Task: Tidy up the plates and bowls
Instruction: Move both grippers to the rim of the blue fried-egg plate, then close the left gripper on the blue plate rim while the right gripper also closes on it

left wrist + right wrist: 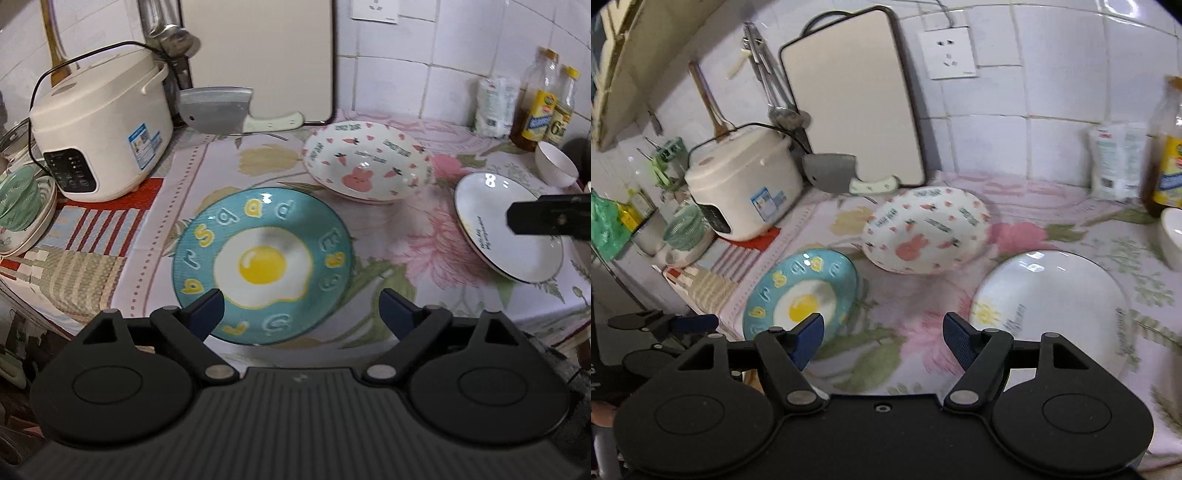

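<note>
on the flowered cloth of the desk [373,254], seen from the left wrist, the left tool [301,314] points steeply down with its blue-padded jaws wide apart and nothing between them; it hangs over the near rim of the teal egg plate [262,266], its left finger covering part of that rim. raised letters ring the painted fried egg on this plate, some yellow, some teal, among them "b", "r", "s", "g", "a" and "d". behind and to the right of the egg plate lies the rabbit plate [365,162], white with a pink rabbit, hearts, carrots and dark lettering too blurred to read. well to the right of the egg plate sits the white plate [506,225], dark-rimmed, with a line of small script that cannot be made out; a finger of the right tool [550,218] reaches in over it from the right edge. a white bowl [556,162] stands behind that plate. left of the egg plate stands a rice cooker [103,133] with a blue label, unreadable. a cleaver [229,110] leans behind.

from the right wrist, the right tool [882,341] tilts down over bare cloth between the egg plate [801,291] on its left and the white plate [1052,302] on its right, jaws apart, gripping nothing. the white plate shows a small yellow sun and cursive writing, illegible. the rabbit plate [927,229] lies behind and right of the egg plate. the left tool's blue finger [694,323] shows left of the egg plate.
</note>
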A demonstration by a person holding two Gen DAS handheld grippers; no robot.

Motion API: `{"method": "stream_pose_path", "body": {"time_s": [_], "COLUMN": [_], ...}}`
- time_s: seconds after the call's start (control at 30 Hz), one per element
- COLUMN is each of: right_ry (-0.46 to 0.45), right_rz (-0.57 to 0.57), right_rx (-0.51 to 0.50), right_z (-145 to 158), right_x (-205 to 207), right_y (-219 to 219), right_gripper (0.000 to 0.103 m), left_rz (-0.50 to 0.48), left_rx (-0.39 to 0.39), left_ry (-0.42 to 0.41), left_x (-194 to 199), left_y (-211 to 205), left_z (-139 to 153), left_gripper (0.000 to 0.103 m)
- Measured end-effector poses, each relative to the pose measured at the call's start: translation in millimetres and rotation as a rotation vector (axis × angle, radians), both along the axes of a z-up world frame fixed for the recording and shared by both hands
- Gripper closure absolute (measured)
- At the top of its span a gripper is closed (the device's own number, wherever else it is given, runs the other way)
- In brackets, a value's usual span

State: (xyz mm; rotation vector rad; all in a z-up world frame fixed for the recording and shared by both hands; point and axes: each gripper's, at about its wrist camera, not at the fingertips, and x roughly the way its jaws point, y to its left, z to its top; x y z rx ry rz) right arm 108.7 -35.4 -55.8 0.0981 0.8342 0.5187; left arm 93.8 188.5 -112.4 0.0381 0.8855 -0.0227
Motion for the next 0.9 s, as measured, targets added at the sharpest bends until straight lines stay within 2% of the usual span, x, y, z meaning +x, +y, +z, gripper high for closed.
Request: {"method": "stream_pose_path", "body": {"time_s": [0.3,0.43,0.57,0.67,0.87,0.9], "right_ry": [-0.048,-0.028,-0.048,-0.034,0.007,0.013], "right_rz": [0.060,0.065,0.083,0.103,0.085,0.080], "right_rx": [0.039,0.052,0.051,0.052,0.038,0.036], "right_z": [-44,-65,-77,-87,-113,-116], "right_x": [23,37,44,50,60,60], "right_y": [42,59,75,87,104,105], "right_gripper": [0.027,0.027,0.027,0.027,0.028,0.031], "left_rz": [0.048,0.078,0.116,0.125,0.158,0.165], "left_rx": [-0.037,-0.066,-0.024,0.005,-0.048,-0.052], "left_ry": [0.012,0.025,0.014,-0.005,0.017,0.023], "left_x": [25,37,43,44,48,48], "left_y": [42,60,74,82,101,102], "left_z": [-22,-35,-49,-56,-74,-77], "left_gripper": [0.008,0.008,0.008,0.008,0.011,0.011]}}
